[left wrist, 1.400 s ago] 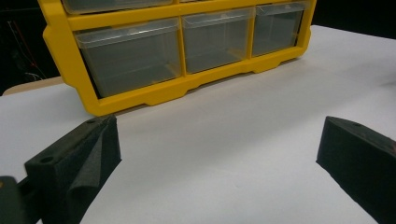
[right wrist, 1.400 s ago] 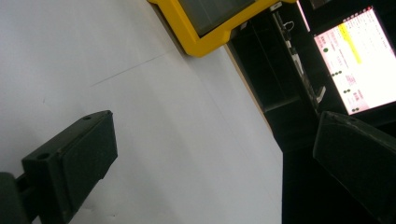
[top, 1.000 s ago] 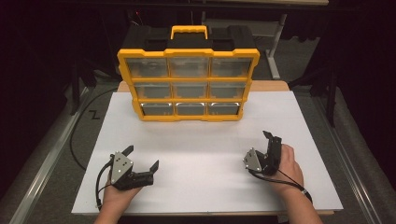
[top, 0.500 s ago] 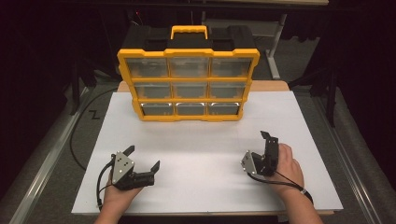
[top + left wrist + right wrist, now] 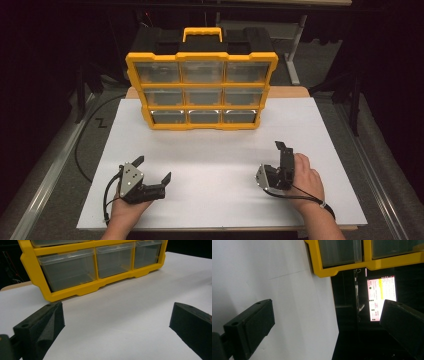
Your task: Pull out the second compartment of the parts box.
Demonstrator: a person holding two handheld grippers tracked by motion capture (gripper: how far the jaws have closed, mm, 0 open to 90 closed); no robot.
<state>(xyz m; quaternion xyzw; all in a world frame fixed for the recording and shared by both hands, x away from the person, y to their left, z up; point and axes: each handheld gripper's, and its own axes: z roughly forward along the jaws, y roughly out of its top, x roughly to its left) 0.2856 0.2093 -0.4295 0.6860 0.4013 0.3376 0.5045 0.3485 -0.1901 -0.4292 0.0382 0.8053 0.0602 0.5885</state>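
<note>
A yellow organiser case [image 5: 201, 91] with nine clear drawers and a yellow handle stands upright at the back of the white table [image 5: 225, 150]. My left gripper [image 5: 152, 169] rests low at the front left, held in a hand, jaws wide apart and nothing between them. My right gripper [image 5: 280, 159] is at the front right, turned on its side, also open and holding nothing. The left gripper view looks at the case's bottom drawer row [image 5: 100, 262] across bare table. The right gripper view is rolled sideways and catches a corner of the case [image 5: 342, 257].
A black cable [image 5: 85, 145] loops on the floor left of the table. A lit pink-and-white screen [image 5: 381, 297] glows in the dark beyond the table edge. Dark furniture stands behind the case. Open white surface lies between the grippers and the case.
The right gripper has drifted slightly back toward the front edge. The left gripper has barely moved. Both stay open.
</note>
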